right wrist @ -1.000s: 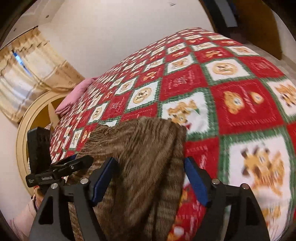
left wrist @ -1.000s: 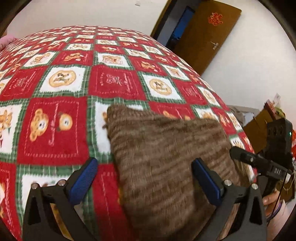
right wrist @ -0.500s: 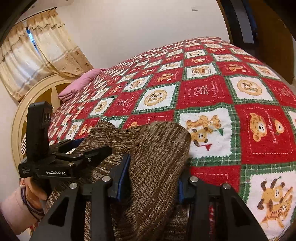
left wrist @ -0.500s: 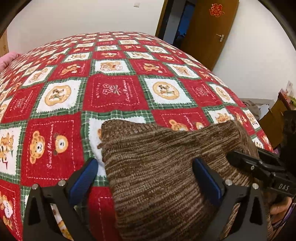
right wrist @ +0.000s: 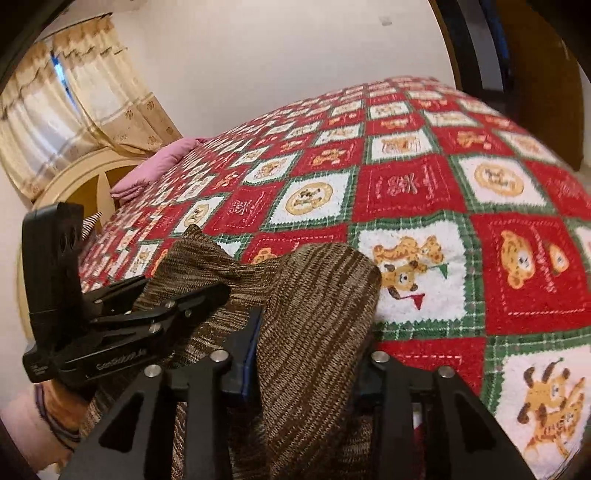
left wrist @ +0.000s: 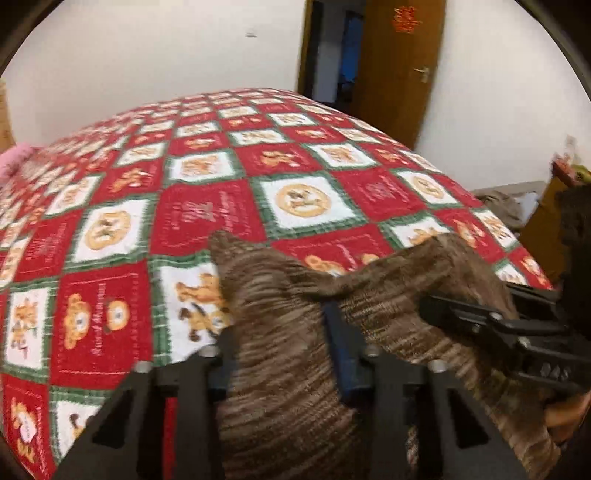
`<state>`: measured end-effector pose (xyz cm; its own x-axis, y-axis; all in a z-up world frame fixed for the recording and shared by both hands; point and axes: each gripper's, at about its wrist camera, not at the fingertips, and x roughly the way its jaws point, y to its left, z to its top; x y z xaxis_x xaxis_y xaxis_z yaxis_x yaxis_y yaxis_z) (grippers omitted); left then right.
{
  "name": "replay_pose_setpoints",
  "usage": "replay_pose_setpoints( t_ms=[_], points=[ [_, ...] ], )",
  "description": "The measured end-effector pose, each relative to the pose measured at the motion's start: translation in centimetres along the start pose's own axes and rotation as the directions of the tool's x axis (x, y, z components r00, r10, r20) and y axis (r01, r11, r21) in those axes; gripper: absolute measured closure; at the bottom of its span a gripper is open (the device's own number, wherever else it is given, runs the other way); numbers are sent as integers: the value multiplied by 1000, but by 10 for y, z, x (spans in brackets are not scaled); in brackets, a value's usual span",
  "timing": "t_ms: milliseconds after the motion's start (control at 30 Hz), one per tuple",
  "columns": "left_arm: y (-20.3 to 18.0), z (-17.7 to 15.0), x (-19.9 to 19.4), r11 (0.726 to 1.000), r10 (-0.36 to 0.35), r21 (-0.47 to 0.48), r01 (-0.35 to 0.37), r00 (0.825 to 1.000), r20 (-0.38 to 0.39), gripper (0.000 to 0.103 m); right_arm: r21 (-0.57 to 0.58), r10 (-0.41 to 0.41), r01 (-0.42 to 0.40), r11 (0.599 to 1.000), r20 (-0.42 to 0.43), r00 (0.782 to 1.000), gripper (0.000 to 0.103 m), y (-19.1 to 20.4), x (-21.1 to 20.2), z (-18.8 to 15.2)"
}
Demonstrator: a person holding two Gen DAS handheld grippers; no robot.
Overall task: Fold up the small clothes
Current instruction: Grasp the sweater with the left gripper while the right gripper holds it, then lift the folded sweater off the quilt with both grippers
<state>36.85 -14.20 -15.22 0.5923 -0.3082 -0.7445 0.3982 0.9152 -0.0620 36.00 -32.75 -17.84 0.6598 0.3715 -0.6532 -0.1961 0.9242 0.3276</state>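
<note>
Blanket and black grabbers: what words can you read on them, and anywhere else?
"DAS": on the right gripper, left wrist view.
White lettering on the left gripper: too blurred to read.
Stitched writing on the blanket's red squares: too blurred.
Red sign on the door: blurred, unreadable.
Both grippers' jaws are closing with the brown knit between them.

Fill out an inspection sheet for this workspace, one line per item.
Surface: bed under a red, white and green checked bear-print blanket, spread flat.
Job's things: brown striped knit garment at the near edge, bunched up and partly lifted.
Clutter: pink pillow at the far end.
Grippers: left gripper and right gripper both closing, with knit fabric between the jaws.
Cables: nothing seen.
Surroundings: white walls, cream curtains, rounded headboard, wooden door standing open.
</note>
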Motion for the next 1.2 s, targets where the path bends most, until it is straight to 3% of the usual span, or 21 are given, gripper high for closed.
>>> replay_pose_setpoints(
  t_ms=[100,233,333,400,467,500,533,567,600,633,800,900,1033,1200],
  points=[
    [0,-1,-2,999,54,-3,-54,998,14,80,-62,-67,68,996,23,997,71,13,-3,-1],
    [5,0,-1,999,45,-20,-45,999,8,77,-62,-80,82,995,33,996,71,11,-5,-2],
    [12,0,2,998,25,-59,-25,1000,-3,67,-57,-75,77,995,33,997,71,9,-5,-2],
    [23,1,6,992,-7,-125,5,1000,-20,45,-46,-65,66,997,32,997,71,7,-5,-2],
    [36,1,11,974,-96,-207,88,995,-31,32,-31,-53,54,998,30,998,71,4,-4,-2],
    [38,2,13,969,-130,-215,120,991,-33,31,-29,-51,52,998,31,998,71,4,-4,-2],
    [35,2,13,971,-128,-209,119,991,-31,32,-30,-51,52,998,31,998,71,5,-4,-2],
    [31,2,12,975,-116,-192,110,993,-24,43,-31,-52,53,998,31,998,71,5,-3,-2],
    [29,1,11,973,-140,-188,135,990,-12,69,-32,-52,53,998,32,998,71,4,-3,-2],
    [30,1,10,964,-189,-193,186,982,1,82,-33,-52,53,998,32,998,71,4,-3,-2],
    [48,-7,5,907,-282,-304,291,957,72,83,-48,-48,51,998,57,997,71,7,-8,-3],
    [50,-7,9,900,-287,-325,291,956,64,80,-41,-47,49,998,55,997,71,6,-8,-3],
    [43,-6,9,919,-255,-297,258,966,51,82,-44,-60,62,997,49,997,71,8,-6,-3],
    [30,-6,-3,961,-152,-224,162,986,61,87,-95,-135,140,986,56,989,73,21,-9,-4]
  ],
)
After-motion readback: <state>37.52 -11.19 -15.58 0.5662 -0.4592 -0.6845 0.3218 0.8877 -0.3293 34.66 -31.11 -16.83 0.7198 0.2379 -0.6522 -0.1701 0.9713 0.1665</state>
